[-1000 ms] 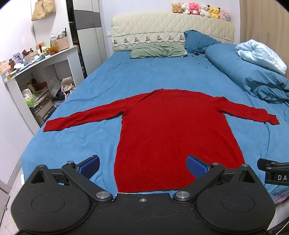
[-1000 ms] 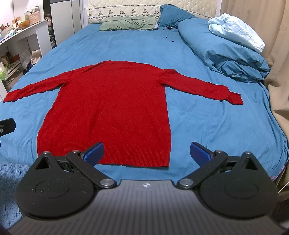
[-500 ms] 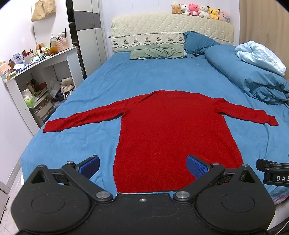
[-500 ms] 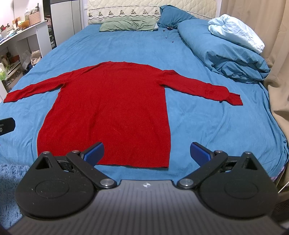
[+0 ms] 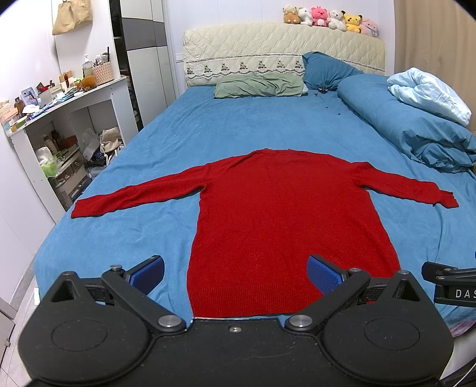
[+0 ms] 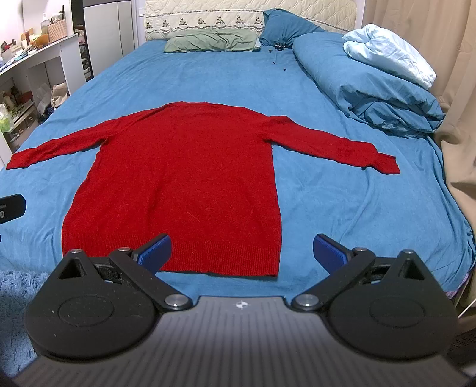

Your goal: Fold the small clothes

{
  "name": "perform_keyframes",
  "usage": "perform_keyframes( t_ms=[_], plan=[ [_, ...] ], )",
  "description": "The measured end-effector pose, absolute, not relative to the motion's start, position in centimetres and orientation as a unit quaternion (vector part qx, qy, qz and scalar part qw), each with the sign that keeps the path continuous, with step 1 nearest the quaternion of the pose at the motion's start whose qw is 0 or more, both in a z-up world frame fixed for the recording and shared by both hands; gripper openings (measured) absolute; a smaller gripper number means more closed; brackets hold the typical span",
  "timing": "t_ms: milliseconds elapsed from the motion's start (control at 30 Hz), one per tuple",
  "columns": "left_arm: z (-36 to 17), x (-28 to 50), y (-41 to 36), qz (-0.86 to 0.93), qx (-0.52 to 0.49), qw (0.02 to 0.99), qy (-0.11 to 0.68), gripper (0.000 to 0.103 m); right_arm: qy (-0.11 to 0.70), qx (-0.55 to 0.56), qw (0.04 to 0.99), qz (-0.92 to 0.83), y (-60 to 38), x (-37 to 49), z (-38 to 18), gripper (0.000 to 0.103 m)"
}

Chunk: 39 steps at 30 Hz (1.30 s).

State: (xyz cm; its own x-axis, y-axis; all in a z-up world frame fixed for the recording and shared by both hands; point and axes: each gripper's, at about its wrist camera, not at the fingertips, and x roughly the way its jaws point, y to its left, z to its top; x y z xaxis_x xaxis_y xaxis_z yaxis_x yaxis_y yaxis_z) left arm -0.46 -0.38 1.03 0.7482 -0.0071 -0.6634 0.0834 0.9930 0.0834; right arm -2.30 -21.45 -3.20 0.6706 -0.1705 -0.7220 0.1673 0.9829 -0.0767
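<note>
The red long-sleeved knit sweater (image 5: 285, 214) lies flat on the blue bed sheet (image 5: 244, 128) ahead of both tongs. Our left gripper (image 5: 235, 272) and right gripper (image 6: 242, 248) are spread wide, pinching nothing. We should pinch each cuff cleanly and fold the sleeves inward without dragging the body.

The sweater (image 5: 285, 214) is plain red, its hem ribbed, on a blue sheet (image 5: 238, 128). At the head edge lie a sage-green pillow (image 5: 258, 87) and a dark blue pillow (image 5: 324, 70). The headboard (image 5: 282, 44) is cream, quilted in diamonds, with an embroidered band. Along the right edge, the blue duvet (image 6: 366, 80) carries a pale blue blanket (image 6: 389, 53). The curtain (image 6: 455, 89) is beige. Both grippers are black with blue pads (image 5: 147, 272) (image 6: 330, 250). Toys (image 5: 330, 19) are tan, white, pink and yellow.
</note>
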Motion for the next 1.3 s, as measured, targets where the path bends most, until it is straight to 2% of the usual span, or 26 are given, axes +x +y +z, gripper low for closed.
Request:
perform_keyframes(
  t_ms=[467, 733, 1033, 1300],
  plan=[
    [1.6, -0.3, -0.6, -0.019, 0.055, 0.934, 0.352, 0.103, 0.394, 0.003, 0.915, -0.091, -21.3, -2.1, -2.8, 0.103],
    [3.6, 2.8, -3.4, -0.031, 0.066, 0.946, 0.315, 0.103, 0.369, 0.033, 0.922, -0.108, -24.5, -0.6, -0.9, 0.103],
    [4.6, 12.4, -9.3, -0.1, 0.048, 0.951, 0.289, 0.103, 0.328, 0.065, 0.922, -0.194, -34.9, 4.6, -0.5, 0.103],
    [0.6, 24.5, -14.2, -0.147, 0.036, 0.939, 0.308, 0.103, 0.311, 0.14, 0.909, -0.24, -45.8, 11.1, -5.1, 0.103]
  ],
)
